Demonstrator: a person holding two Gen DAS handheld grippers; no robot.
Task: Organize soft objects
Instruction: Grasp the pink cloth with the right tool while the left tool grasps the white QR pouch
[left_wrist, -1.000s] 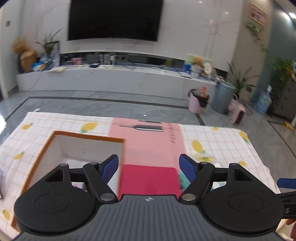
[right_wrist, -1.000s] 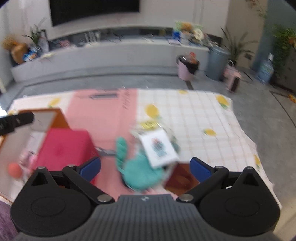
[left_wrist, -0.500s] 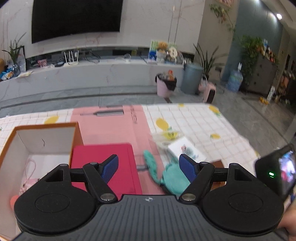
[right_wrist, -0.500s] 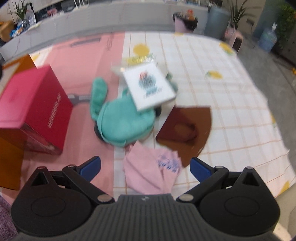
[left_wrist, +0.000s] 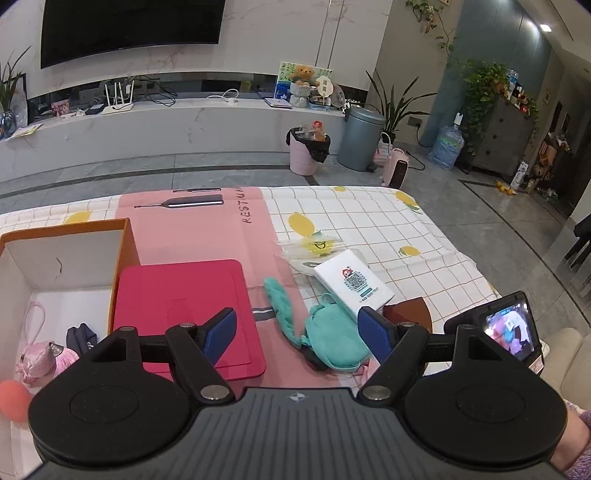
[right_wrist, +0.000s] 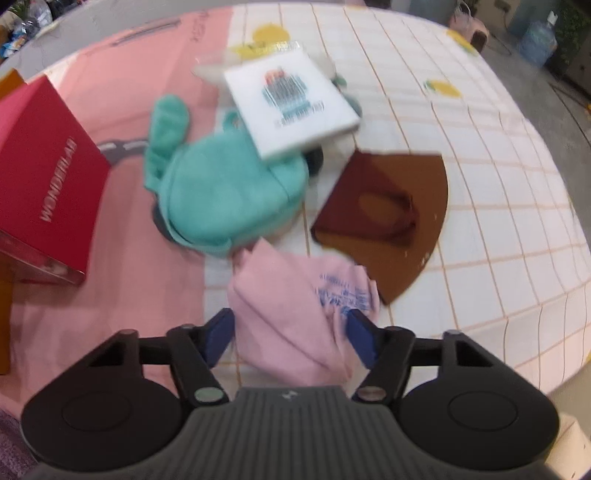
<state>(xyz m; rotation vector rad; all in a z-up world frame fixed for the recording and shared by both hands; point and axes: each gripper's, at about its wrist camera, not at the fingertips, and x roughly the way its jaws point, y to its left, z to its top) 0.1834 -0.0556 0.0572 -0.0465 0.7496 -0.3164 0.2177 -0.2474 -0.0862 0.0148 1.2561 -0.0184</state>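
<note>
A: Right gripper (right_wrist: 290, 334): how do its jaws stand?

B: I see them closing, about two-thirds apart, with the pink cloth (right_wrist: 295, 310) lying between them. The blue pads flank the crumpled cloth at its near end; blur keeps me from telling whether either pad presses on it.

A: Left gripper (left_wrist: 297, 334)?

B: Wide apart and empty. It hangs above the counter (left_wrist: 388, 229), with the red box (left_wrist: 184, 310) under its left finger and the teal pouch (left_wrist: 332, 332) under its right.

A: Orientation of the pink cloth?

B: It lies bunched on the counter at the near edge, its long axis running from the gripper away toward the teal pouch, which its far tip touches. Blue printing shows on its right side. The brown fabric piece (right_wrist: 391, 214) lies just beside it on the right.

A: Other items?

B: A white card (right_wrist: 291, 107) rests tilted on top of the teal pouch. The open orange box (left_wrist: 62, 258) at the left holds a pink pouch (left_wrist: 33, 363) and a dark item.

A: Hand pose?

B: My right gripper points steeply down at the counter; my left points down at a shallower slant. A sleeve (left_wrist: 576, 443) shows at the left view's lower right.
</note>
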